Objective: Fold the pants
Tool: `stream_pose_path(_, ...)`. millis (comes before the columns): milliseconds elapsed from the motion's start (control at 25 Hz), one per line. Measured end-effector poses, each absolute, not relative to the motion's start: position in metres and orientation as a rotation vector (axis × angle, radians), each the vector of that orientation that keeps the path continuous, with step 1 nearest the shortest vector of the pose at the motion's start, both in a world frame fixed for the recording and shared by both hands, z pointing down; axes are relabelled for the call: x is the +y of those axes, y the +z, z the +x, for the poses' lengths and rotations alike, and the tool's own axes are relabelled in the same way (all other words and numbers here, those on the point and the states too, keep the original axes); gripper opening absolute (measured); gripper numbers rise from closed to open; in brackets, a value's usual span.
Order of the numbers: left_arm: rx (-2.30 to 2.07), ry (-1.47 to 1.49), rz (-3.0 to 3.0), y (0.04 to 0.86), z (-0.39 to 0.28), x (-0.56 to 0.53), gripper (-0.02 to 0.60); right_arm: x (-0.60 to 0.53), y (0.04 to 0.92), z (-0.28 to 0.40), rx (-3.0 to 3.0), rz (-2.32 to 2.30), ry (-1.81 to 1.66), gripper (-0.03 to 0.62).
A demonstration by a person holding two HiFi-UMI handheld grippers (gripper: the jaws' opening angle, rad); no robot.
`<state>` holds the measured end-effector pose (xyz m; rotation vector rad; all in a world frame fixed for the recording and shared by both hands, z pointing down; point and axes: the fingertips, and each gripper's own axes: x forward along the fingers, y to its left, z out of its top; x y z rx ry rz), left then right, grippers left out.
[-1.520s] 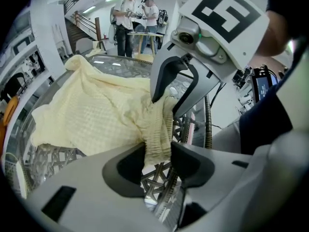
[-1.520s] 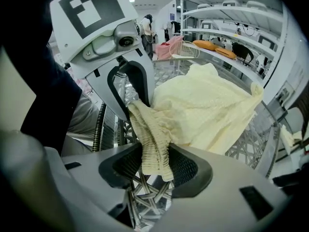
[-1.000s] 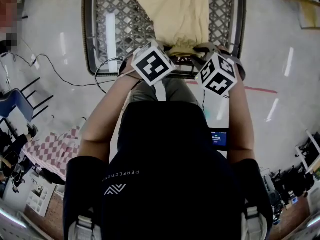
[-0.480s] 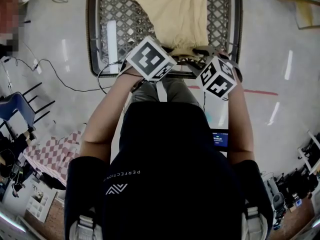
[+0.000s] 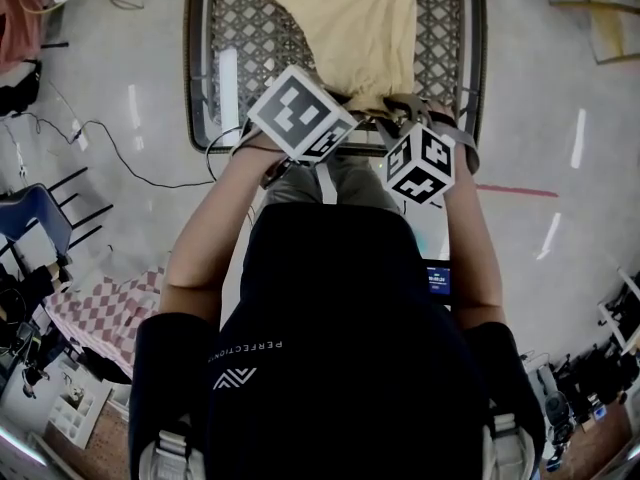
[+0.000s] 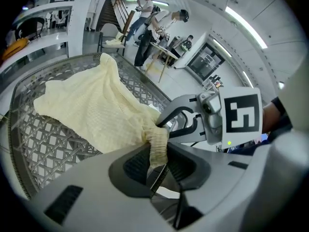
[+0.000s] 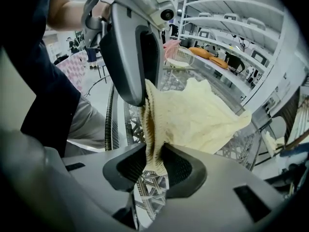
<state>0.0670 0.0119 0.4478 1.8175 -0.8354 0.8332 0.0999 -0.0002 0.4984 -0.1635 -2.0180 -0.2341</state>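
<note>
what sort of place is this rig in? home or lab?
Probably a big lab or workshop hall, not a home: tiered white shelving, loose cables across a glossy floor, other people working in the background.

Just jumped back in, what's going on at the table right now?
A person stands at a metal lattice table with a gripper in each hand. Pale yellow pants lie spread on it. The left gripper and the right gripper each pinch the gathered elastic edge nearest the person, side by side. Both sets of jaws have just been closing on that fabric. The edge is lifted off the lattice, and no fold looks made yet.
</note>
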Motion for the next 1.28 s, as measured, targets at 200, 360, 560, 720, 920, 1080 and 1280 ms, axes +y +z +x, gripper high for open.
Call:
stream_pose_path(200,-0.809,0.821,1.822,0.441,0.065,0.018,0.1,0.002,0.479,0.107,-2.02,-0.242,-0.149,0.081)
stream_pose_path(360,-0.769,0.816,1.855,0.437,0.073,0.027,0.101,0.011,0.472,0.115,-1.95,-0.345,-0.11,0.077)
stream_pose_path(560,-0.736,0.818,1.887,0.436,0.084,0.038,0.101,0.024,0.467,0.128,-1.911,-0.429,-0.05,0.074)
stream_pose_path(720,-0.673,0.816,1.897,0.433,0.093,0.056,0.103,0.04,0.458,0.139,-1.881,-0.51,-0.009,0.072)
stream_pose_path(920,-0.586,0.826,1.882,0.426,0.108,0.077,0.103,0.059,0.442,0.153,-1.843,-0.633,0.053,0.071)
stream_pose_path(1080,-0.593,0.84,1.883,0.418,0.106,0.077,0.104,0.06,0.433,0.153,-1.822,-0.678,0.053,0.069)
stream_pose_path(1280,-0.639,0.863,1.893,0.412,0.089,0.067,0.106,0.049,0.427,0.135,-1.846,-0.621,0.014,0.069)
